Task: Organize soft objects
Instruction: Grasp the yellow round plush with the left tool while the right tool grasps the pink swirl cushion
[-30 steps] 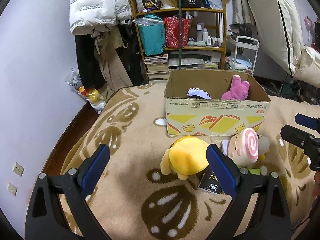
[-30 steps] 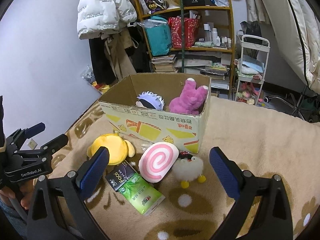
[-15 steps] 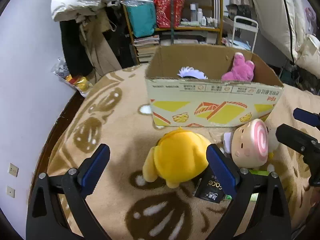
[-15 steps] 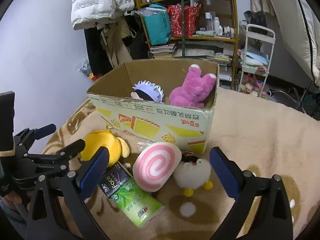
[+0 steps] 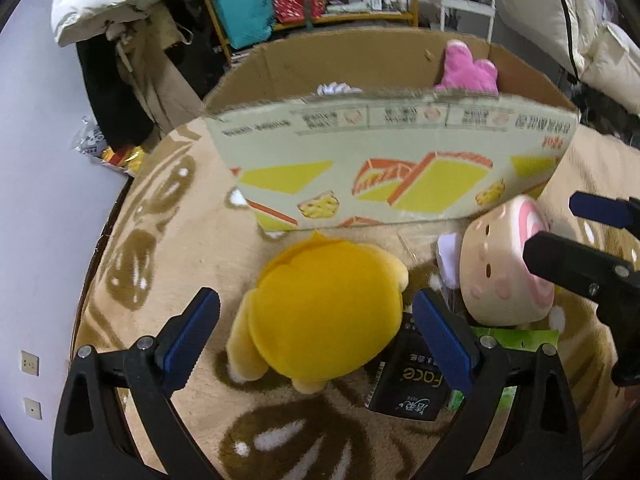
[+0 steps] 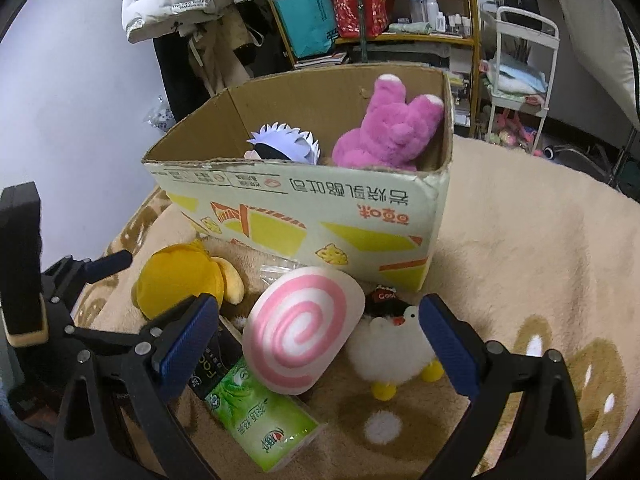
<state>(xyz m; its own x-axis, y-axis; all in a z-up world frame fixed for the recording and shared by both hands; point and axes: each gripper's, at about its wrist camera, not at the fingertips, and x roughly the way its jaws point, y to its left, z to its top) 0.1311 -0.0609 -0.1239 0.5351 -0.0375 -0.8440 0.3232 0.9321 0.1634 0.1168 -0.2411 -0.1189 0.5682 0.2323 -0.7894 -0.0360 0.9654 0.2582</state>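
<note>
The yellow plush (image 5: 324,312) lies on the patterned blanket (image 5: 168,240) just near of the cardboard box (image 5: 392,168), and your left gripper (image 5: 316,338) frames it with both pads spread wide, empty and not yet touching. To its right sits the swirl-faced plush (image 6: 300,336), with the white chick plush (image 6: 390,354) beside it; your right gripper (image 6: 318,348) hangs open over that pair, holding nothing. A black packet (image 5: 410,382) and a green tissue pack (image 6: 262,416) lie partly tucked under the toys. Inside the box, a pink plush (image 6: 386,130) and a white-haired doll (image 6: 286,146) are already stowed. Judging by the framing, lower the left pads around the yellow body's middle, squeeze deep enough that the soft fill cannot slip, keep the right pad clear of the black packet, then lift over the box's near wall.
</note>
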